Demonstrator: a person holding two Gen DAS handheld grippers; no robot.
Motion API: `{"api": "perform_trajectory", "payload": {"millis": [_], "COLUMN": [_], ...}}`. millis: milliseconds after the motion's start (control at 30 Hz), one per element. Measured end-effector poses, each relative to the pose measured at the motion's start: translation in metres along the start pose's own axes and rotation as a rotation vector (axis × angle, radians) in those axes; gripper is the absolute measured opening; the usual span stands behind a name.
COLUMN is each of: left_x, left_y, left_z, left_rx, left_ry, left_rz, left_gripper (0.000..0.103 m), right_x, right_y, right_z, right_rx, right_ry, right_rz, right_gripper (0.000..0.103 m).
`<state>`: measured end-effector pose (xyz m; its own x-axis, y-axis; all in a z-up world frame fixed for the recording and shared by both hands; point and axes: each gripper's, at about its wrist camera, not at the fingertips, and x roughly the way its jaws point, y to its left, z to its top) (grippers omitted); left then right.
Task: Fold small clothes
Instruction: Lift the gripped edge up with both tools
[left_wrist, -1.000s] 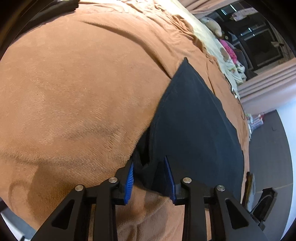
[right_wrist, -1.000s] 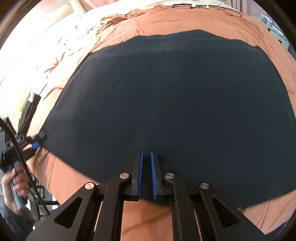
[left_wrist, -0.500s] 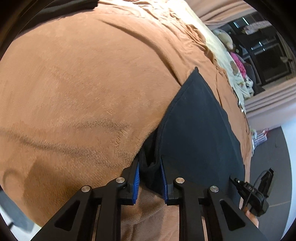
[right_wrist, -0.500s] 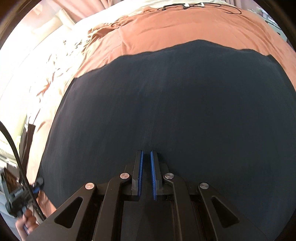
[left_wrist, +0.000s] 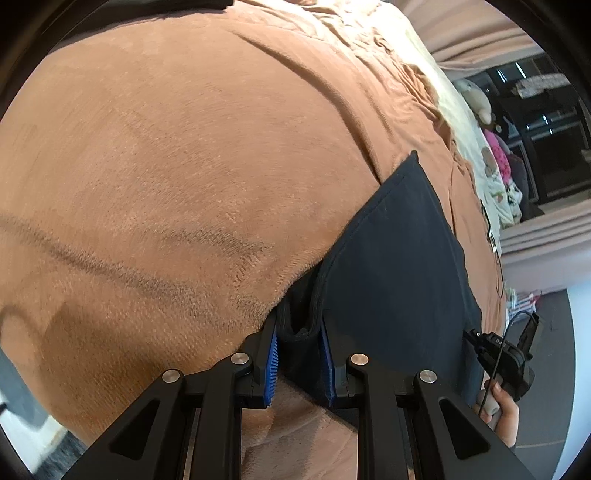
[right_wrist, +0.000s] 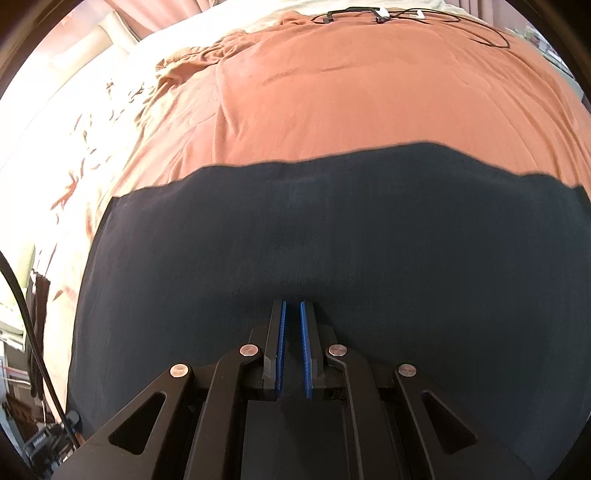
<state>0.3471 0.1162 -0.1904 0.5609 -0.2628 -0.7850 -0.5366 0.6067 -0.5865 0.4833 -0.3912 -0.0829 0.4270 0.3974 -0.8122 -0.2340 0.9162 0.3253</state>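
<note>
Left tool (left_wrist: 299, 363) clamped on dark garment (left_wrist: 399, 266) corner, lower centre; right tool (right_wrist: 291, 350) pinching hem. Advise level, matched carry over blanket (left_wrist: 166, 166).

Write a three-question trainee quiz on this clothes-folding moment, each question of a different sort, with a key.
1. True or false: the left gripper is pinching a bunched edge of the dark garment.
2. Multiple choice: the garment lies on a) a wooden table, b) a brown blanket, c) a tiled floor.
3. Fill in: the right gripper has its blue pads nearly closed over the ____.

Key: 1 true; 2 b; 3 garment.
</note>
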Motion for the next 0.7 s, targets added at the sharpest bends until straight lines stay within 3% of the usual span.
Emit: {"api": "perform_trajectory", "payload": {"millis": [300,467,567,700], "left_x": [0.001,0.004,0.004,0.005], "left_y": [0.005,0.006,0.009,0.009], "left_z": [0.002,0.004,0.005,0.006], "left_rx": [-0.102,-0.1,-0.097,-0.096], "left_ry": [0.005,0.007,0.004,0.012], "left_rz": [-0.007,-0.022,-0.035,-0.044], "left_gripper": [0.021,0.021,0.021,0.021], "right_x": [0.037,0.056,0.05,0.023], "right_y": [0.004,0.025,0.021,0.021], "right_z": [0.052,0.08,0.076,0.057], "right_rx": [-0.023,-0.071,-0.068,-0.047], "right_ry": [0.014,-0.007,-0.013,-0.031], "right_rz": [-0.034,-0.069,-0.085,-0.039], "right_gripper": [0.004,0.003,0.003,0.003]}}
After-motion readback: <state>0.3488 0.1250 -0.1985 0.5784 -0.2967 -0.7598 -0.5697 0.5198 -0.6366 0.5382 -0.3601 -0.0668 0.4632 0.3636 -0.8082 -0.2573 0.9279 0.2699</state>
